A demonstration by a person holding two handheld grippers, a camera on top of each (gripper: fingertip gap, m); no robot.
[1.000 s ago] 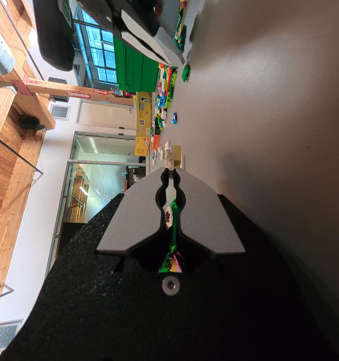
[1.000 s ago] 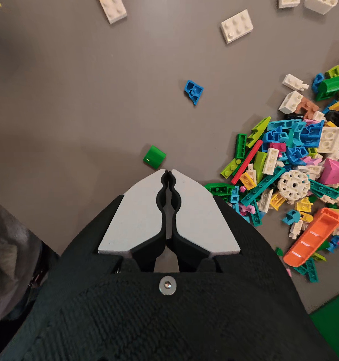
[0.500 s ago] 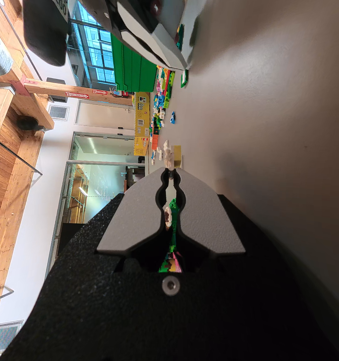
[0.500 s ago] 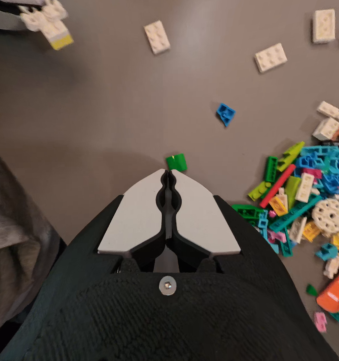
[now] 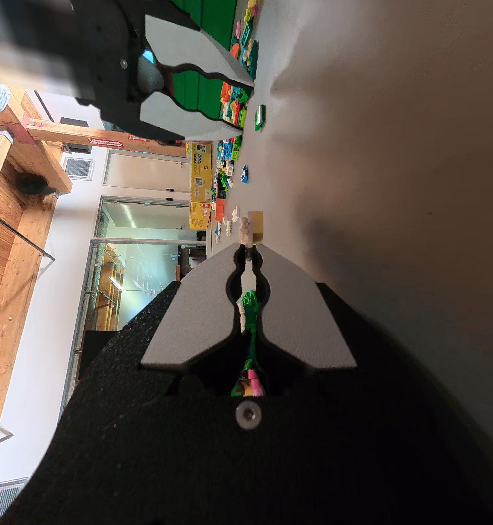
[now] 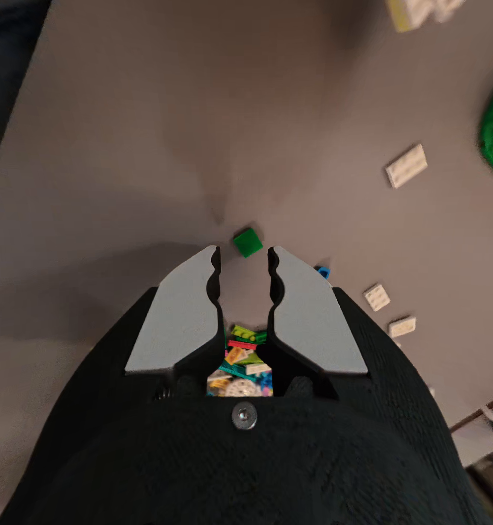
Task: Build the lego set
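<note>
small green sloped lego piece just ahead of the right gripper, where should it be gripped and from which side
Probably across its two flat side faces, coming straight down from above. The small green sloped lego piece lies alone on the grey table, turned diamond-wise to the open right gripper, so the fingers likely need a slight twist to meet flat sides rather than corners or the smooth slope, where they could slip.

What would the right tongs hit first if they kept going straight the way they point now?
Probably the small green brick, lying just ahead of the open right tongs on the grey table; depth is uncertain.
</note>
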